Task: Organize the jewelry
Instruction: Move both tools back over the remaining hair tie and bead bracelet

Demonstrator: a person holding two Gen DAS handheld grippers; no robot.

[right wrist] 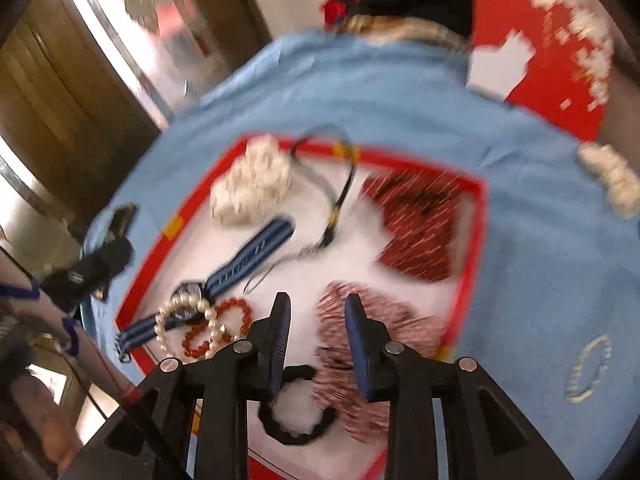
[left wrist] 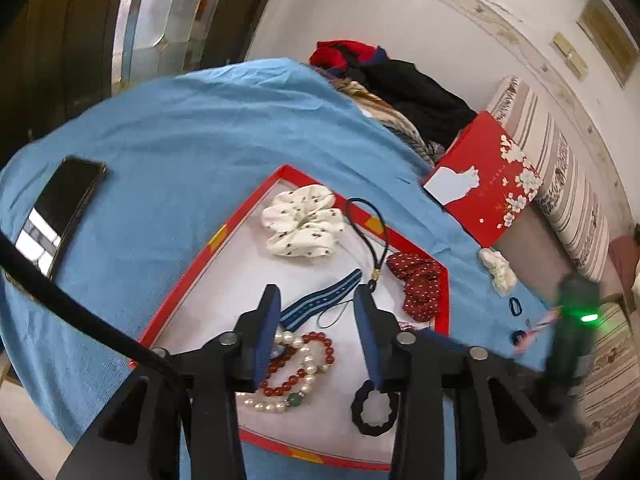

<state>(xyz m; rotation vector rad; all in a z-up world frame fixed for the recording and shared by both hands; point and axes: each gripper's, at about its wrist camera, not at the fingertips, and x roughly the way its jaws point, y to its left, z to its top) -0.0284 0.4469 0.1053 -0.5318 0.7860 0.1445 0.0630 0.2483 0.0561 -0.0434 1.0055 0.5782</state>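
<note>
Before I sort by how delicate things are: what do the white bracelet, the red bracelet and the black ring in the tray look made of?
White bracelet: glossy round beads, pearl or imitation, with one green stone-like bead. Red bracelet: translucent, shiny orange-red beads, likely glass or agate. Black ring: matte with a wavy edge, probably an elastic or rubbery hair tie. All lie in the red-rimmed tray.

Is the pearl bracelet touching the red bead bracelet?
Touching. The left wrist view shows the pearl bracelet lying across the red bead bracelet, their loops overlapping.
</note>
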